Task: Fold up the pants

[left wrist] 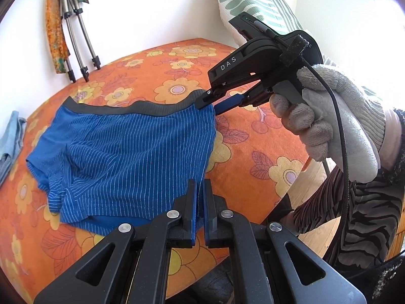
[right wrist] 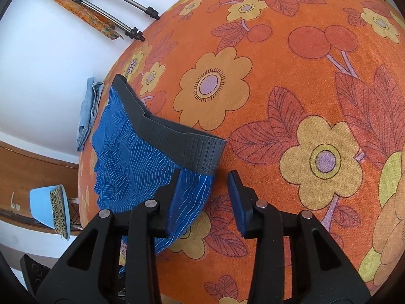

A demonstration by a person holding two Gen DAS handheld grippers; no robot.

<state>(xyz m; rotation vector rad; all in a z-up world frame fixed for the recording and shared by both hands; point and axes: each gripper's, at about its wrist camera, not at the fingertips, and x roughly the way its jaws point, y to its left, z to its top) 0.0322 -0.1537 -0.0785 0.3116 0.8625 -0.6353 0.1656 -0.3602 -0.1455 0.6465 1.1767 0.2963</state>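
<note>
Lying spread on an orange flowered cover [left wrist: 253,152] is a pair of blue pinstriped shorts [left wrist: 126,152] with a dark grey waistband [left wrist: 152,107], the garment to be folded. Its leg openings face the near edge of the cover, and the waistband runs along the far side.

At the hem nearest the camera, the left gripper [left wrist: 200,202] has its jaws drawn almost together, a thin slit between the blue pads, with the hem edge lying at that slit; whether cloth is pinched there cannot be told.

At one end of the waistband, the right gripper [right wrist: 205,197] stands with jaws wide apart. One pad lies on the blue cloth just below the band; the other rests over bare cover beside the shorts. A white-gloved hand [left wrist: 336,116] holds this gripper.

Beyond the shorts, a folded pale-blue garment [left wrist: 11,141] lies at the cover's edge, and tripod legs [left wrist: 78,38] lean against the white wall.
</note>
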